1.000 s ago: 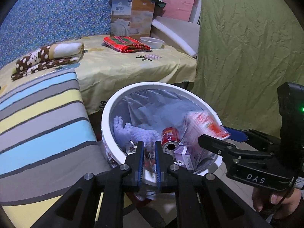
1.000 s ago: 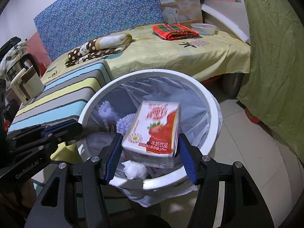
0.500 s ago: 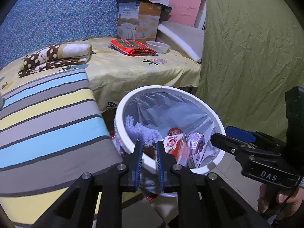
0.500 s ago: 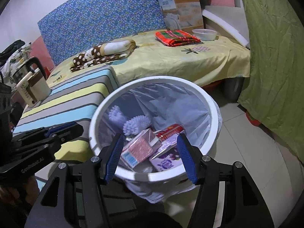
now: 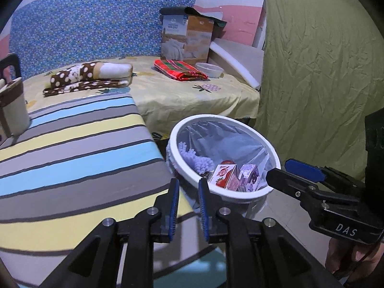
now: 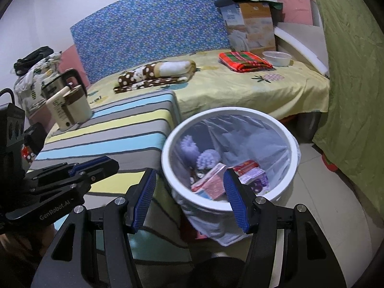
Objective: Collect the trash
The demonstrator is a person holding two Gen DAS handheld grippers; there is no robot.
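A white trash bin [image 6: 165,144] with a clear liner stands on the floor beside the striped table; it also shows in the left wrist view [image 5: 273,153]. Inside lie a pink strawberry milk carton [image 6: 211,182], a purple carton [image 6: 255,178], a red can [image 6: 247,165] and a lilac fluffy item [image 6: 206,157]. My right gripper [image 6: 189,198] is open and empty, above the bin's near rim. My left gripper [image 5: 187,206] has its jaws nearly together with nothing between them, left of the bin over the table's corner.
A table with a striped cloth [image 6: 115,129] sits left of the bin, with a cream kettle [image 6: 69,108] on it. Behind is a bed with a yellow sheet [image 6: 240,88], folded cloths, a bowl and a box. A green curtain [image 6: 355,72] hangs right.
My right gripper opened and let go of the strawberry milk carton, which dropped into the bin. Both grippers pulled back and up from the bin.
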